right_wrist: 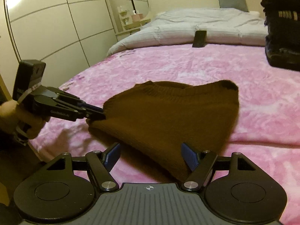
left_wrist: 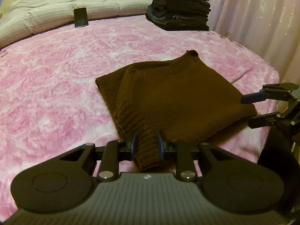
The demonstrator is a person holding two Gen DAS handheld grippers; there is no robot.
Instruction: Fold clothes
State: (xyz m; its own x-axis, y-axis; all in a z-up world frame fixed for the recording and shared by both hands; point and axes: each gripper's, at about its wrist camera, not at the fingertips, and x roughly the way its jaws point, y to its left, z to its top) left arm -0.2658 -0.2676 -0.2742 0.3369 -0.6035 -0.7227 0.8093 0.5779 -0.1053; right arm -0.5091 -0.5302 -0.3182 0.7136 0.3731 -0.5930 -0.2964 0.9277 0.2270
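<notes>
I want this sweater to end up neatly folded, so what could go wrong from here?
1. The left gripper pinches only a bunched bit of ribbed hem of the brown sweater; pulling could drag the folded layers askew.
2. The right gripper is open around the sweater's near corner, gripping nothing, so a lift now would be one-sided.
3. The stack of folded clothes is tall; carrying the sweater over carelessly might topple it.

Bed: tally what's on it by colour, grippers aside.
Brown: 1, the brown sweater, lying on the pink blanket
Dark: 1, the stack of folded clothes, counted as one; garments in it can't be counted
Black: 1, the phone, propped against the grey duvet
Total: 3
</notes>
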